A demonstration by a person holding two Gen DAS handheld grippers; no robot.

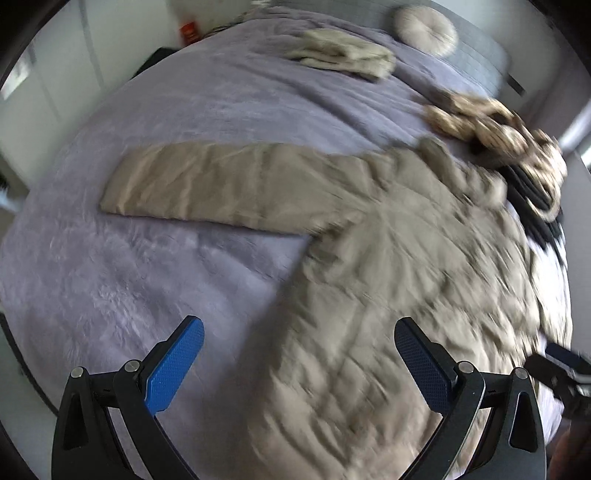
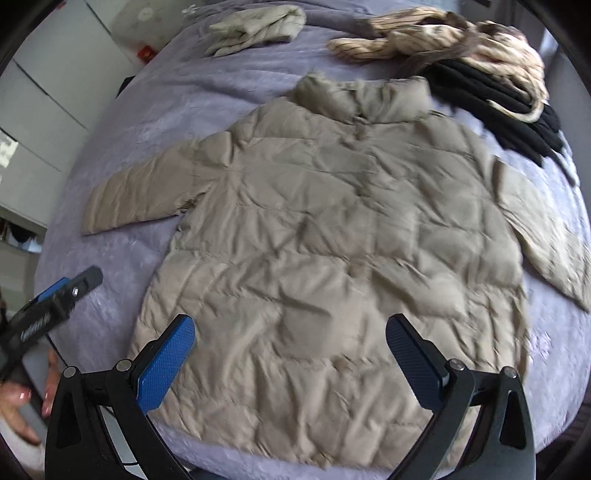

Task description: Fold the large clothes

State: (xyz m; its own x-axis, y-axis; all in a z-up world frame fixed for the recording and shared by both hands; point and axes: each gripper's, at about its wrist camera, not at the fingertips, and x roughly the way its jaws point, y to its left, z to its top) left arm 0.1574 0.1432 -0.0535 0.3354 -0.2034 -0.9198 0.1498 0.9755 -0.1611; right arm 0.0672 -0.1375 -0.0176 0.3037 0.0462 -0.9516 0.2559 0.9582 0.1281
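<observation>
A beige quilted puffer jacket lies spread flat on a lilac bedspread, collar away from me, both sleeves stretched out to the sides. In the left wrist view the jacket fills the right half and its left sleeve points left. My left gripper is open and empty, above the jacket's left edge near the hem. My right gripper is open and empty, above the jacket's lower middle. The left gripper also shows at the left edge of the right wrist view.
A folded cream garment lies at the far side of the bed. A striped cream garment and a black one are heaped at the far right. A round cushion sits by the headboard. White cabinets stand left.
</observation>
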